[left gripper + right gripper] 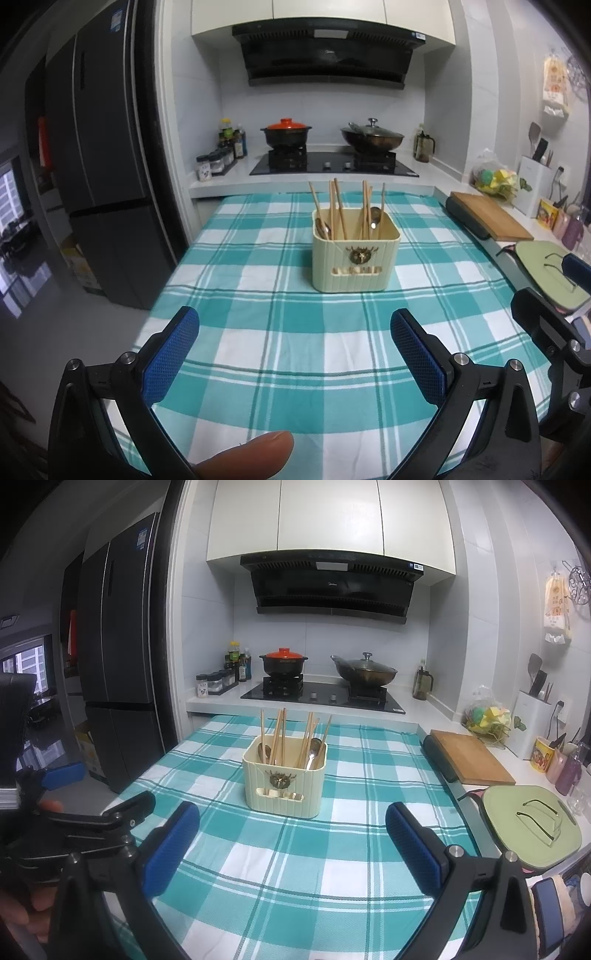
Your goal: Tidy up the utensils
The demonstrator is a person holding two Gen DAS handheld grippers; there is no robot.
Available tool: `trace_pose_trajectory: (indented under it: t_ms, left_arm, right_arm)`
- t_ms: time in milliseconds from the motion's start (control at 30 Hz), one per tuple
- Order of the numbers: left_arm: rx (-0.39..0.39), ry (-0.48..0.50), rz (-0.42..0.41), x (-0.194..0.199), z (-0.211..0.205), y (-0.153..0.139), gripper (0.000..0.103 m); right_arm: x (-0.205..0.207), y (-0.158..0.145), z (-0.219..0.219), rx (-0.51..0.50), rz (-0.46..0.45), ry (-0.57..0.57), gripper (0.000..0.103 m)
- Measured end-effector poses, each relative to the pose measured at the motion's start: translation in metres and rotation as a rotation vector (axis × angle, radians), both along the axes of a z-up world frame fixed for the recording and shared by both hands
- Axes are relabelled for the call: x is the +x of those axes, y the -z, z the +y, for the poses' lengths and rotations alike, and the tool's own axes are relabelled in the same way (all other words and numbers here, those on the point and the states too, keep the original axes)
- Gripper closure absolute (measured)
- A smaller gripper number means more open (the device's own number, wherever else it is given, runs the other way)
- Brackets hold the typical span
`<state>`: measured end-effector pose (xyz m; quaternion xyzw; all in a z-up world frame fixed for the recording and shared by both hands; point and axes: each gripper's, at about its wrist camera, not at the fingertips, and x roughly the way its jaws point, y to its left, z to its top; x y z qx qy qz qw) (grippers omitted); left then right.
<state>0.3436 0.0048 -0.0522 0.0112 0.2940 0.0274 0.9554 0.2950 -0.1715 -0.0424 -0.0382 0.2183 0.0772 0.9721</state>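
Note:
A cream utensil holder [355, 258] stands upright on the teal checked tablecloth [295, 332]; it also shows in the right wrist view [284, 784]. Several wooden chopsticks [338, 208] and metal spoons [375, 218] stand inside it, chopsticks [280, 734] and a spoon [314, 751] likewise in the right view. My left gripper [293, 332] is open and empty, well short of the holder. My right gripper [291, 829] is open and empty, near the holder's front. The left gripper's frame [74, 812] shows at the right view's left side.
A stove [332, 164] with a red-lidded pot [287, 133] and a wok [371, 138] stands behind the table. A wooden cutting board [491, 216] and a green board [550, 273] lie on the right counter. A fridge [99, 166] stands to the left.

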Motion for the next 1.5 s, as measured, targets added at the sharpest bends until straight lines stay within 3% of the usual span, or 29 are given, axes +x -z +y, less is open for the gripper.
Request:
trace_pose_trajectory:
  t_ms: [1500]
  left_arm:
    - [0.004, 0.028, 0.038, 0.005, -0.005, 0.009, 0.000]
  right_arm:
    - [0.001, 0.008, -0.003, -0.005, 0.036, -0.008, 0.001]
